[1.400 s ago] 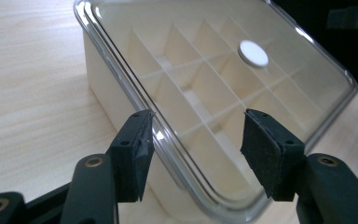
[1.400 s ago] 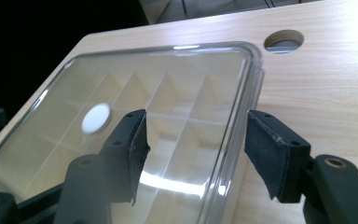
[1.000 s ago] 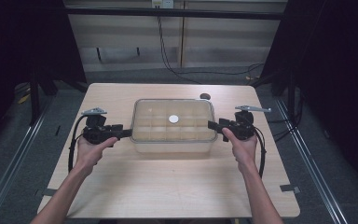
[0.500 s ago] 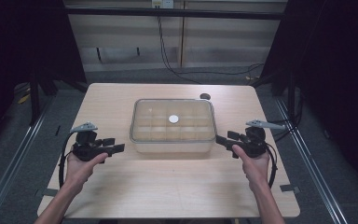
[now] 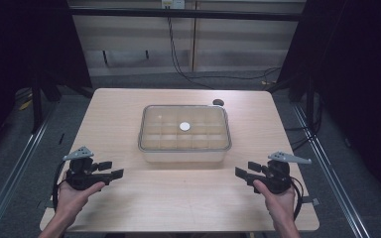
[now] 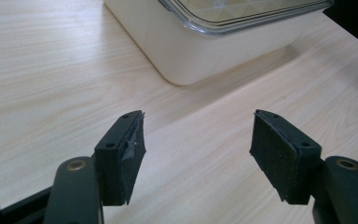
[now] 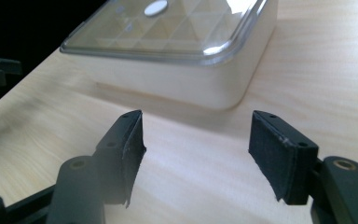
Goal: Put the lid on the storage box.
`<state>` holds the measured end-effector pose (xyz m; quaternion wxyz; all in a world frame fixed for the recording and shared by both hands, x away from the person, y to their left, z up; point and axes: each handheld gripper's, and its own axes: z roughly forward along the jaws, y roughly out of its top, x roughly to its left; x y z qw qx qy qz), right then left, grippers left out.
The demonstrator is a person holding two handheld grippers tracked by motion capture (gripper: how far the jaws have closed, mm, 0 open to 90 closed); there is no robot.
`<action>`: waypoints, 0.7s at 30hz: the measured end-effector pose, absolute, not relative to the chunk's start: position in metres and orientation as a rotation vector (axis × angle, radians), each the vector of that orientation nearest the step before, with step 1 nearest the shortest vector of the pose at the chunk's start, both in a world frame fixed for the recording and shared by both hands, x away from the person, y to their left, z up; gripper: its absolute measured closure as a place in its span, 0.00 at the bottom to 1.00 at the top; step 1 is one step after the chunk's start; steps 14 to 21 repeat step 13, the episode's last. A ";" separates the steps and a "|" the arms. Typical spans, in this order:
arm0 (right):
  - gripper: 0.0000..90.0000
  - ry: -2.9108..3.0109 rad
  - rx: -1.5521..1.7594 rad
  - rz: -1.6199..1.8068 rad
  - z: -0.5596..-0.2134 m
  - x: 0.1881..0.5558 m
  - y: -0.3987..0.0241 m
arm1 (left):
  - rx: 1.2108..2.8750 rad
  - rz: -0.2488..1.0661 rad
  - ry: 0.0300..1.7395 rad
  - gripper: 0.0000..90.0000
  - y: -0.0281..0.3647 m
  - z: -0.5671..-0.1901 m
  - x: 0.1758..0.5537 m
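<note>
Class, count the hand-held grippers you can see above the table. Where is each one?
2. The left hand-held gripper is near the table's front left, the right hand-held gripper near its front right. Both stand open, apart from the lidded box between them.

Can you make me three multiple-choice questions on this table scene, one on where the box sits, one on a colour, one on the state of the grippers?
1. Where does the box stand on the table?
A. around the middle, between the two grippers
B. at the near left corner
C. on the floor beside the table

2. What colour is the round spot on the clear lid?
A. red
B. white
C. green

3. How do the left gripper and the right gripper stand?
A. both shut on the box
B. one clamped on the lid
C. both open with nothing between the jaws

Answers: 1 A, the high view shows the box mid-table with a gripper off to each side. 2 B, the spot is white. 3 C, both gripper views show only bare table between the pads, after the jaws have just been opening.
</note>
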<state>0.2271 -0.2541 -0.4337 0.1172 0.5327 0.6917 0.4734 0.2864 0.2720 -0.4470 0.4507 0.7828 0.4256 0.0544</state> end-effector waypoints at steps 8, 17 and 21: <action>0.37 1.992 1.586 1.381 -0.449 0.200 -0.261 | 1.995 0.101 1.044 0.39 0.274 -0.463 0.261; 0.36 1.965 1.630 1.400 -0.459 0.191 -0.270 | 2.049 0.077 1.048 0.40 0.270 -0.477 0.256; 0.36 1.965 1.630 1.400 -0.459 0.191 -0.270 | 2.049 0.077 1.048 0.40 0.270 -0.477 0.256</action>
